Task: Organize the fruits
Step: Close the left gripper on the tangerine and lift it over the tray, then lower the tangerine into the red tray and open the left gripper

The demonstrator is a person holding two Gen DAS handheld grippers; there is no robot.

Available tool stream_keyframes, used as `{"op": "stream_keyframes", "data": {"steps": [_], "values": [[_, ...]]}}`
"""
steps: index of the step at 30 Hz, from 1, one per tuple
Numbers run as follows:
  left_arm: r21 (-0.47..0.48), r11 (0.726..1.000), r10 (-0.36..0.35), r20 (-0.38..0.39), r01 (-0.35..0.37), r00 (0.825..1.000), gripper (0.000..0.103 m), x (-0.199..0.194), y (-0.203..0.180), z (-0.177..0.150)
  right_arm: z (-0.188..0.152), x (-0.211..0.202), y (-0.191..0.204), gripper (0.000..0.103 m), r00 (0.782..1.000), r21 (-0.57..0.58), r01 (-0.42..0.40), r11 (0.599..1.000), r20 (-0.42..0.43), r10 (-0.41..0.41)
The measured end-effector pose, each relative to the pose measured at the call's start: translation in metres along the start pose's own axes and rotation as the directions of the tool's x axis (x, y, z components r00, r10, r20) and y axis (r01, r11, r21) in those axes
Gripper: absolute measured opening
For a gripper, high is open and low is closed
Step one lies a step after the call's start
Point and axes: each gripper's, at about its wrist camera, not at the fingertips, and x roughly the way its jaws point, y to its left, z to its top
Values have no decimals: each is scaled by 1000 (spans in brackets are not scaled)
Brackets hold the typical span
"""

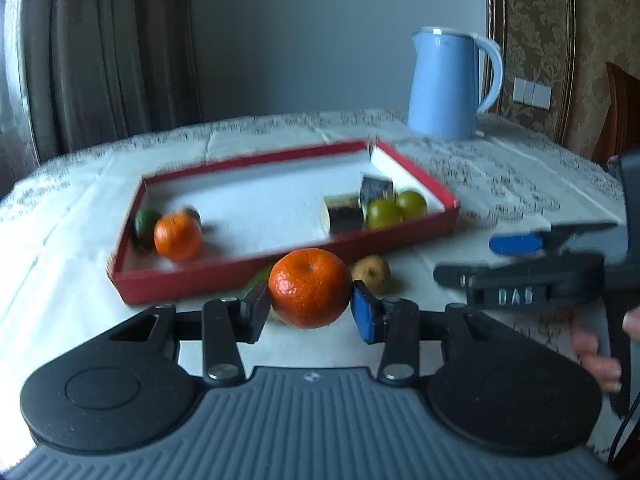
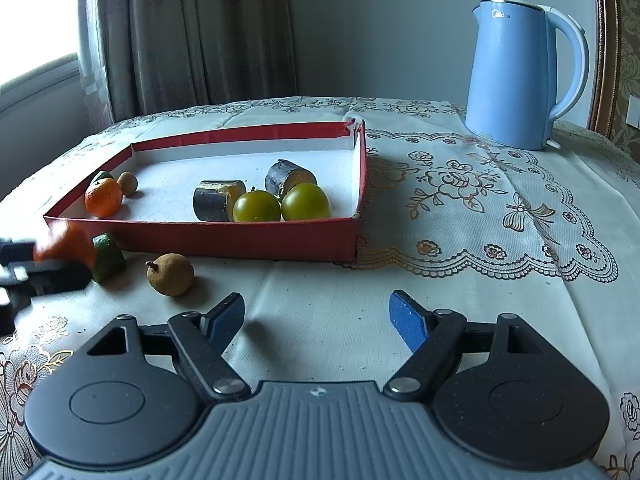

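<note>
My left gripper is shut on an orange tangerine and holds it above the table, just in front of the red tray. The same tangerine shows blurred at the left edge of the right wrist view. In the tray lie a tangerine, a small brown fruit, two green tomatoes and two dark cut pieces. On the cloth before the tray lie a brown longan and a green wedge. My right gripper is open and empty over the cloth.
A blue electric kettle stands at the back right on the lace cloth. A curtain hangs behind the table. The right gripper shows at the right of the left wrist view.
</note>
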Motion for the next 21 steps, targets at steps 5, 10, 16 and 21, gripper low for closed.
{"op": "stream_keyframes", "data": {"steps": [5,10,16,21], "values": [[5,998,65,37,-65,997,40,12,8,28,-1,0,1,80,1000,-3,1,1000,-1,-1],[-35,989,145,22,-145,989,40,53,27,53,-1,0,1,81,1000,-7,1,1000,-4,-1],[-45,984,169,-37,-171,985,40,101,42,66,0,0,2,82,1000,-12,3,1000,-6,-3],[-67,977,194,-98,-201,976,40,133,52,64,0,0,3,82,1000,-17,5,1000,-9,-5]]}}
